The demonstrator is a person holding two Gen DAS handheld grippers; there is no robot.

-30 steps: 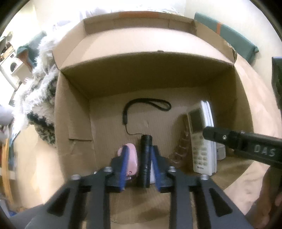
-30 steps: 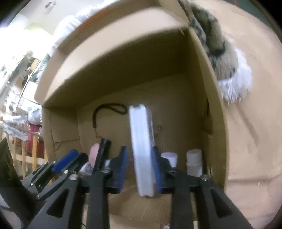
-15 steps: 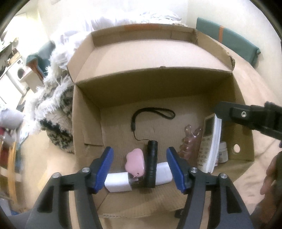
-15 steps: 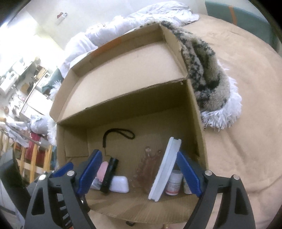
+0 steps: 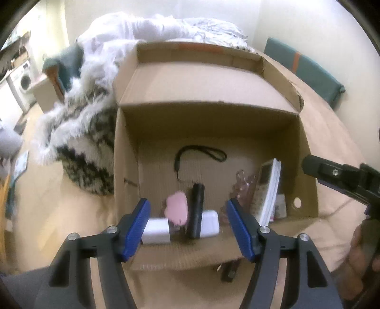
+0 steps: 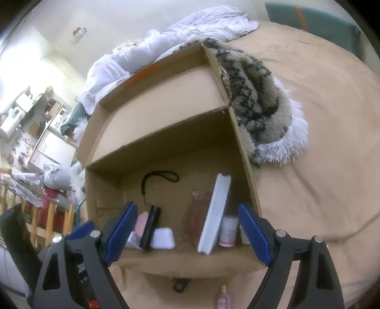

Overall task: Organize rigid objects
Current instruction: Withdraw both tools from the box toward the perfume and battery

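Cardboard box (image 5: 128, 152) holds flashlight (image 5: 196, 209) and remote (image 6: 215, 214); we lift both grippers (image 5: 187, 225) (image 6: 187, 234) straight clear, left fingers widening, right wide, both empty.

A big bed with a tan sheet (image 6: 308, 147) fills the space under and ahead of the tongs, and a crumpled white blanket (image 6: 166, 45) is piled at its far end by a pale cream wall (image 5: 296, 21). A fluffy black and white throw (image 5: 80, 133) lies ahead of the tongs, and a teal cushion with an orange stripe (image 5: 306, 69) leans on the wall far off to the right. Far off to the left the room is bright, with a washing machine (image 5: 22, 82), white cupboards (image 6: 47, 147) and a wooden rack with clothes (image 6: 40, 214).
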